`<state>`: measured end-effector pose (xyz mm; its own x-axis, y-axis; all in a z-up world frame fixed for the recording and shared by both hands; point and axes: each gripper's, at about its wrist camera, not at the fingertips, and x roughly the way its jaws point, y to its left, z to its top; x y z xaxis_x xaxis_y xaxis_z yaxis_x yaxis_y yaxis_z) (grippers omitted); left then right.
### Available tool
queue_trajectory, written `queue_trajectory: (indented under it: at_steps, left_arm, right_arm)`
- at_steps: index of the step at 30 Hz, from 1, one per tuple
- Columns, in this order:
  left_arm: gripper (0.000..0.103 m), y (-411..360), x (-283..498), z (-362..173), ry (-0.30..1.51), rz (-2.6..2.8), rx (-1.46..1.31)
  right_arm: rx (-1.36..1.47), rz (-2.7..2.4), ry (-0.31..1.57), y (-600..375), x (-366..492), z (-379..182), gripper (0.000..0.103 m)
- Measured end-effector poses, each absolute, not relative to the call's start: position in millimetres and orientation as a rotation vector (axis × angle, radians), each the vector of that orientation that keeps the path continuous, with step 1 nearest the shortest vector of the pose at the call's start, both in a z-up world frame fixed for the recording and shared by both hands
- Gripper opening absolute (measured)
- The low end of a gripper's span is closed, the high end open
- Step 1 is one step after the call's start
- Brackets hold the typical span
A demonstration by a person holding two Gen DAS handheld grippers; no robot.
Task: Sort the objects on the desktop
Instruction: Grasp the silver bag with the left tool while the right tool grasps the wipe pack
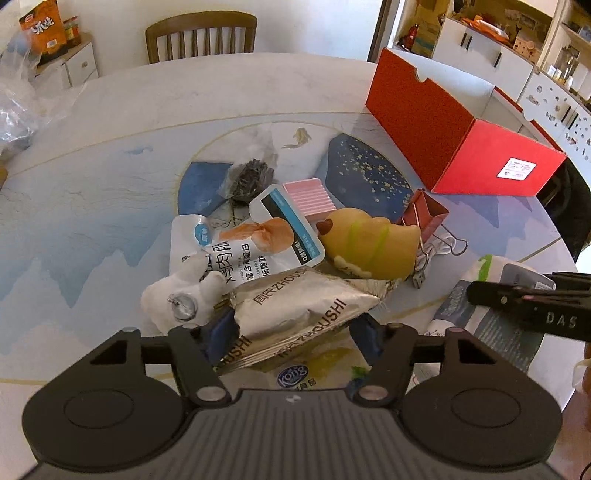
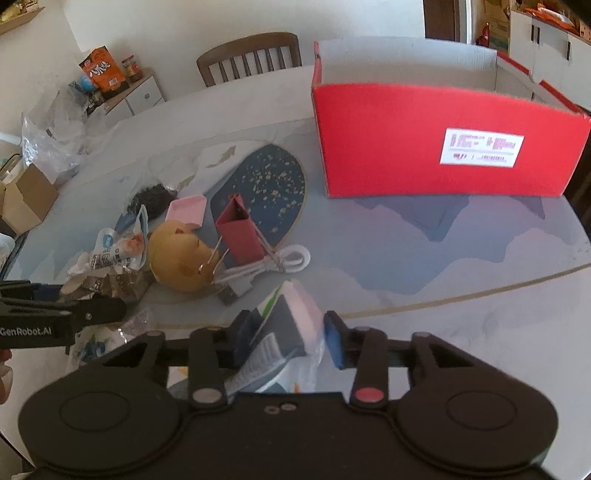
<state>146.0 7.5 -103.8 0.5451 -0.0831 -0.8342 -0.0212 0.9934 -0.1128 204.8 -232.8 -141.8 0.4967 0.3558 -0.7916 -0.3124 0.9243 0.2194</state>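
A heap of small objects lies on the round table: a silver ZHOUSHI snack packet (image 1: 295, 306), a white chicken packet (image 1: 243, 247), a yellow plush toy (image 1: 369, 243), a white plush keychain (image 1: 177, 295), a red binder clip (image 1: 424, 214), a pink card (image 1: 310, 199) and a dark packet (image 1: 247, 177). My left gripper (image 1: 291, 332) has its blue pads on either side of the silver packet. My right gripper (image 2: 288, 339) is closed on a white and blue pouch (image 2: 284, 325), held above the table. An open red box (image 2: 436, 140) stands at the far right.
A wooden chair (image 1: 201, 35) stands behind the table. A clear plastic bag (image 1: 22, 92) lies at the far left edge. A white cable (image 2: 284, 258) lies by the binder clip. Cabinets (image 1: 498, 55) stand behind the red box.
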Motion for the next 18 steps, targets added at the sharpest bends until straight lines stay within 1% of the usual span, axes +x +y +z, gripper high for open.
queue_trajectory:
  at_steps: [3, 9, 18]
  left_arm:
    - [0.063, 8.1, 144.0, -101.0, 0.985, -0.030, -0.124]
    - [0.062, 7.5, 141.2, -94.6, 0.965, -0.017, -0.134]
    - [0.062, -3.0, 139.9, -71.6, 0.912, -0.029, -0.124]
  right_arm:
    - [0.049, 0.415, 0.959, -236.7, 206.5, -135.8, 0.035]
    - [0.070, 0.424, 0.927, -247.1, 213.9, -122.4, 0.030]
    - [0.100, 0.439, 0.876, -263.9, 226.1, -103.8, 0.028]
